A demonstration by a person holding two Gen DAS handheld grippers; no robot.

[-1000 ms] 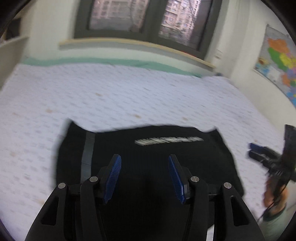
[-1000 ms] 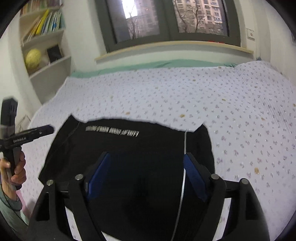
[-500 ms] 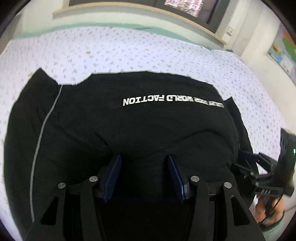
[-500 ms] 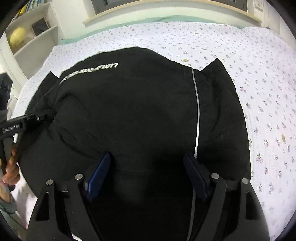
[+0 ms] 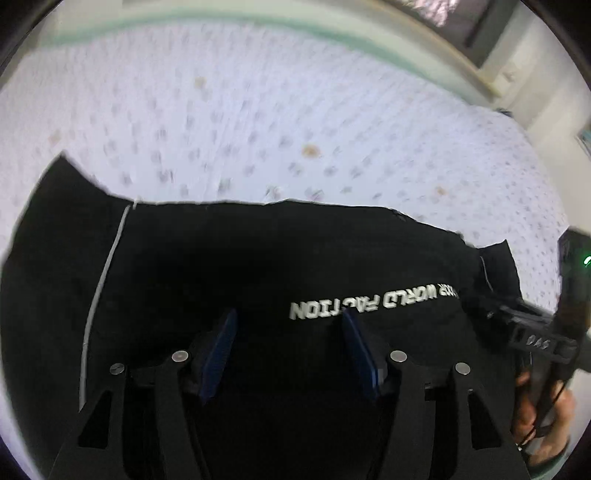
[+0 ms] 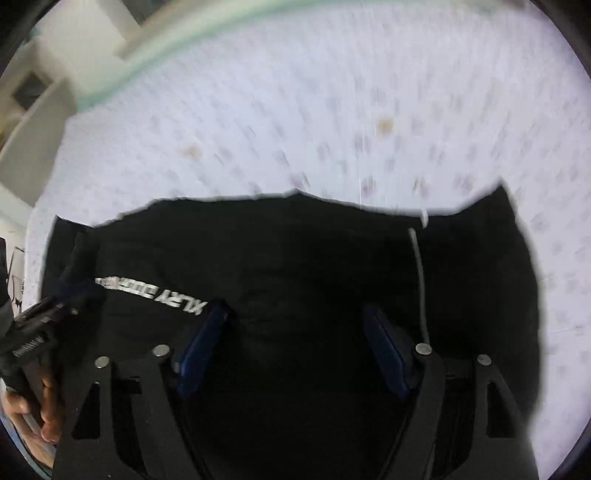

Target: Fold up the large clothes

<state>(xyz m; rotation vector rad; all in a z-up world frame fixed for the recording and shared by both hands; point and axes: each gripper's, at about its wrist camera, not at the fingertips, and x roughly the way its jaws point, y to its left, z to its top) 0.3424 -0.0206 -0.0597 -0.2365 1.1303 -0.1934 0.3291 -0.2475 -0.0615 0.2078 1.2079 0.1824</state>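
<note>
Left wrist: left gripper (image 5: 288,347) jaws wide, garment (image 5: 258,266) print readable | right wrist: right gripper (image 6: 295,343) jaws wide, print half-hidden

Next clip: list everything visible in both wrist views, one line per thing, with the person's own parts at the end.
garment: one, black with white lettering and thin white stripes, spread on the bed under both grippers
bed sheet: one, white with small floral dots, covering the bed beyond the garment
green edge: one pale green strip along the far side of the bed
shelf unit: one, cream, left of the bed in the right wrist view
left gripper: one, black with blue pads, open, over the garment
right gripper: one, black with blue pads, open, over the garment
hand: left one, gripping a handle at the frame edge
</note>
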